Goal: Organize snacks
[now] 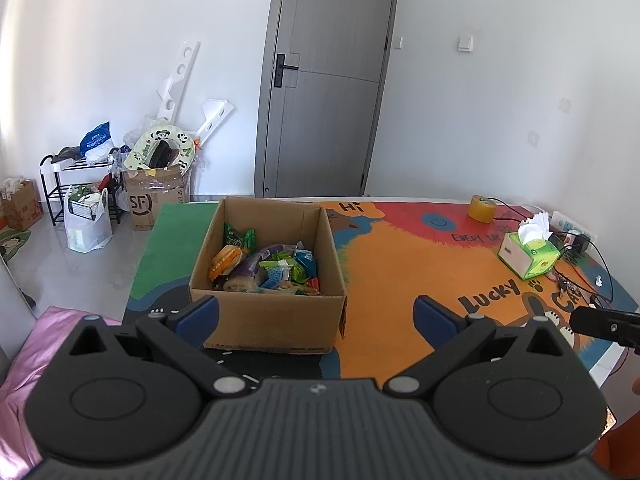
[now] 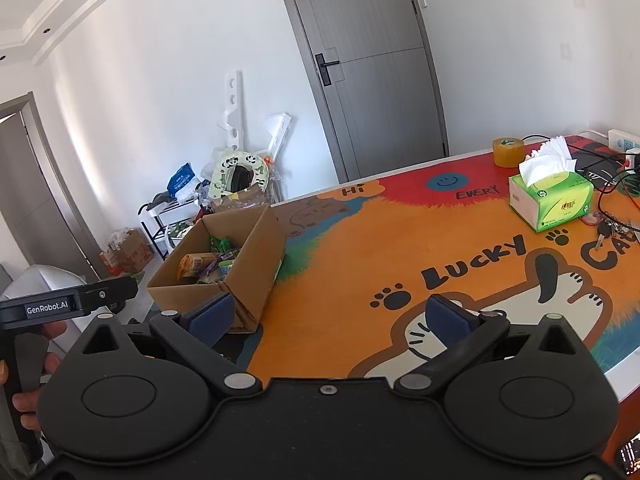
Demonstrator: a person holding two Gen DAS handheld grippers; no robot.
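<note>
An open cardboard box stands on the colourful table mat and holds several wrapped snacks in green, orange, purple and blue. My left gripper hovers open just in front of the box's near wall, with nothing between its blue pads. In the right wrist view the same box sits to the left, snacks showing inside. My right gripper is open and empty above the orange mat, its left pad near the box's corner.
A green tissue box, a roll of tape, keys and cables lie at the table's right. Beyond the table stand a grey door, a rack, bags and another cardboard box.
</note>
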